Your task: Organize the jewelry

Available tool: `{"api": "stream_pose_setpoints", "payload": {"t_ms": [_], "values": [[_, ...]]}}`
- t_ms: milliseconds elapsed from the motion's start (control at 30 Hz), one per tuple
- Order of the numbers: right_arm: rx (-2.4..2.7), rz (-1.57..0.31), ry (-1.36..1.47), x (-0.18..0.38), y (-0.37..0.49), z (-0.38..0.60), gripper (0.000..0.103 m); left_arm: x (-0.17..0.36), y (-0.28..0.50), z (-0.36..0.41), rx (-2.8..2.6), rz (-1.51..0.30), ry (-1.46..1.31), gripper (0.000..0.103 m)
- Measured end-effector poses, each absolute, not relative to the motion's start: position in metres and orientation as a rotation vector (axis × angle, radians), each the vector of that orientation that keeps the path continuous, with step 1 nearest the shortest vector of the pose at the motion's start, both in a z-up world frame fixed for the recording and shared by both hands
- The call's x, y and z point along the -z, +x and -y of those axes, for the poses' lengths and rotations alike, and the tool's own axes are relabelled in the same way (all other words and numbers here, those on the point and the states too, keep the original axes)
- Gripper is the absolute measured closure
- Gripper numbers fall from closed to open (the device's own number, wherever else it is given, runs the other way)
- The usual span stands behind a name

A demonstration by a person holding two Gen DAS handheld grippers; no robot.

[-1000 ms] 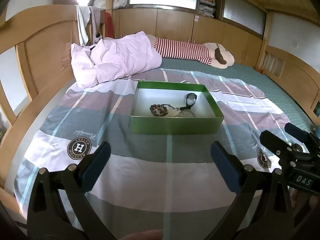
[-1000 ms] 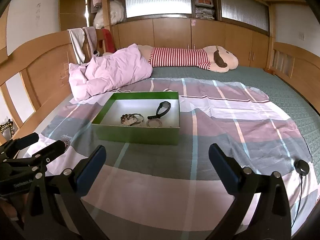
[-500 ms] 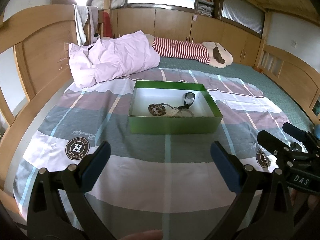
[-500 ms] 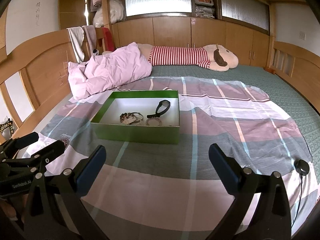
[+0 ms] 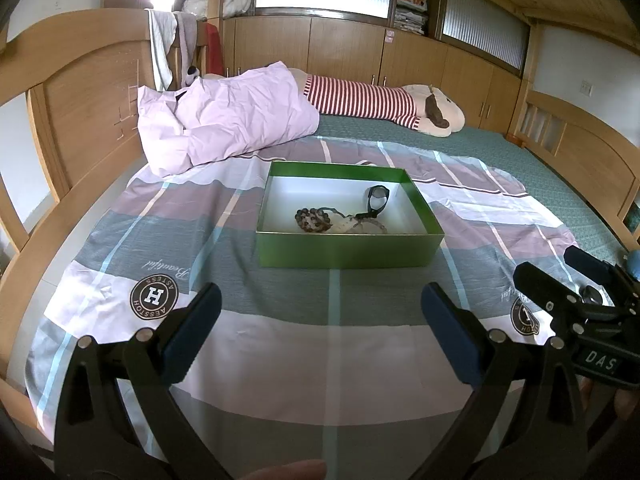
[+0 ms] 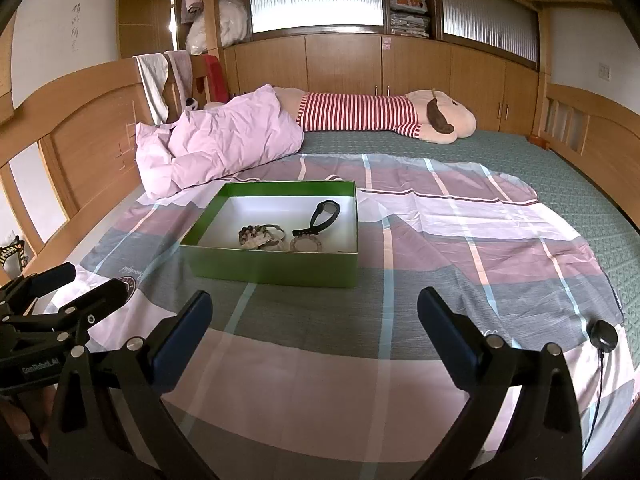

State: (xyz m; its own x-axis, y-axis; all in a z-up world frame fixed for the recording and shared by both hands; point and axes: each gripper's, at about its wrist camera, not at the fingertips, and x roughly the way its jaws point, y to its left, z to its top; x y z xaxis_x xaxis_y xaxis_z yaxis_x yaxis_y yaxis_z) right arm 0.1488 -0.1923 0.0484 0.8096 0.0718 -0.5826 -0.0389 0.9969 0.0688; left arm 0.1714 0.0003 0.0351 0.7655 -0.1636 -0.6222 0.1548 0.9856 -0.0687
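I had the left gripper (image 5: pixel 320 320) and the right gripper (image 6: pixel 314 320) both spread wide with nothing between their fingers, hovering above the striped bedsheet (image 6: pixel 320 360). Beyond them the green box (image 5: pixel 348 250) sat on the sheet, and inside it lay a dark beaded bracelet (image 5: pixel 314 218), paler bracelets (image 6: pixel 306 245) and a black watch (image 6: pixel 325 214). Farther back lay a pink pillow (image 5: pixel 236 116) and a striped plush toy (image 6: pixel 380 114).

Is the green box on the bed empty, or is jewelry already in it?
Not empty. The lidless green box holds a black watch and beaded bracelets on its white floor.
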Motion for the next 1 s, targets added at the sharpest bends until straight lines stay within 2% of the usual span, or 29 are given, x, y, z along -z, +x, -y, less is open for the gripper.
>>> {"api": "stream_pose_setpoints", "payload": {"t_ms": [1000], "values": [[-0.06, -0.624, 0.051, -0.0487, 0.1488, 0.1914, 0.003, -0.0344, 0.1707, 0.0029, 0.175, -0.678, -0.014, 0.004]]}}
